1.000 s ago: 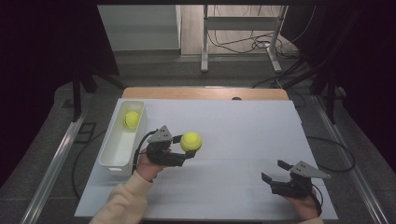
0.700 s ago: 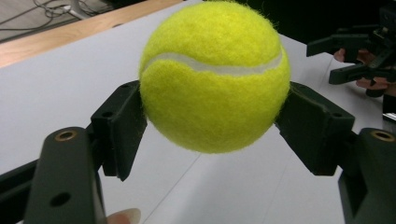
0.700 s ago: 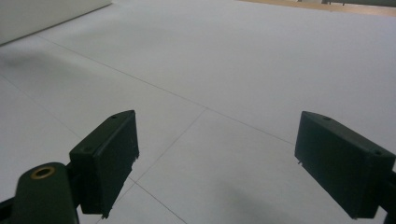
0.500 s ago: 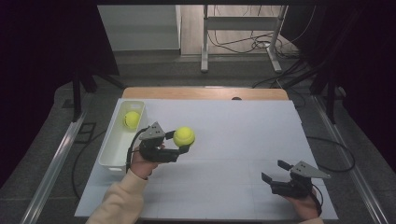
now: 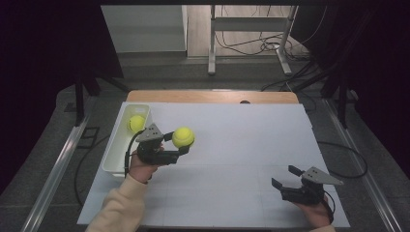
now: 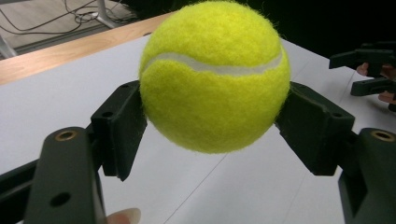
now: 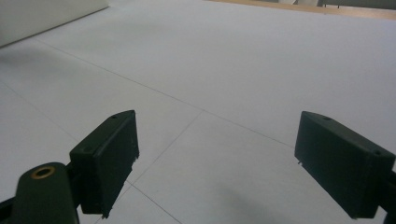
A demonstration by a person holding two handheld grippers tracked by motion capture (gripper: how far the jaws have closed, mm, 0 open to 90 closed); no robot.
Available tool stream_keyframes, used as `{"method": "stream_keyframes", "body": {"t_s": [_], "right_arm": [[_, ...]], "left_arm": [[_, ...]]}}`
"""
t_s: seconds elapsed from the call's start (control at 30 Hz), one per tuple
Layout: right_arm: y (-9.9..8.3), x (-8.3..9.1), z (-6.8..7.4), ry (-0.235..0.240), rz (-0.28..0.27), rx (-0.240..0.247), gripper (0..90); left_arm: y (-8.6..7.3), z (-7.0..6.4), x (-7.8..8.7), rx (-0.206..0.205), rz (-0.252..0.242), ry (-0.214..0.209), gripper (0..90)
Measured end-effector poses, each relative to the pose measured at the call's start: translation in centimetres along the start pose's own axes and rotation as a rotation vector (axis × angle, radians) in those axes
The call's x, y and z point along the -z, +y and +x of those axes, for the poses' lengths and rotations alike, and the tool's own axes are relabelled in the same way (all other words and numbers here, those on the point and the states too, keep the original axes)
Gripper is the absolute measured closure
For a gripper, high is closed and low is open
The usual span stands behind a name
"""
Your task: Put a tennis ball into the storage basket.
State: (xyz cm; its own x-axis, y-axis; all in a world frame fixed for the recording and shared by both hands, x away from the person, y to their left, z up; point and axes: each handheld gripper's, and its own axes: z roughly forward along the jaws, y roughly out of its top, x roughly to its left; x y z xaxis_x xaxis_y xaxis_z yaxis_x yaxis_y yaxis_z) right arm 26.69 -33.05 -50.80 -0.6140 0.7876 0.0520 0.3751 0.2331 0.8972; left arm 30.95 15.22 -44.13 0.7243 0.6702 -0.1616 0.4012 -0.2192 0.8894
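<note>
The tennis ball (image 6: 215, 77) is in my left gripper (image 5: 180, 143), pressed between the two black fingers (image 6: 119, 126) at its left and right sides, and it is lifted above the white tabletop (image 5: 241, 145) with nothing under it. In the high view this ball (image 5: 183, 137) hangs just beside the white bin (image 5: 112, 153), on its right side, near the left part of the tabletop. Inside the bin, at the far end, lies a second tennis ball (image 5: 136, 123) (same yellow colour). My left hand (image 5: 141, 164) holds the gripper from below, and the sleeve (image 5: 118, 208) comes from the bottom edge. My right gripper (image 5: 288, 178) is well apart, low over the near right corner of the tabletop; its fingers (image 7: 106, 156) are spread wide and hold nothing, with bare white surface between them.
</note>
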Motion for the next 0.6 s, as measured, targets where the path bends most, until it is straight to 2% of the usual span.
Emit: {"method": "stream_keyframes", "body": {"t_s": [0.6], "right_arm": [[0.0,0.0,0.0,0.002,0.001,0.002,14.2]], "left_arm": [[-0.2,1.2,1.6,0.017,-0.019,0.057,26.5]]}}
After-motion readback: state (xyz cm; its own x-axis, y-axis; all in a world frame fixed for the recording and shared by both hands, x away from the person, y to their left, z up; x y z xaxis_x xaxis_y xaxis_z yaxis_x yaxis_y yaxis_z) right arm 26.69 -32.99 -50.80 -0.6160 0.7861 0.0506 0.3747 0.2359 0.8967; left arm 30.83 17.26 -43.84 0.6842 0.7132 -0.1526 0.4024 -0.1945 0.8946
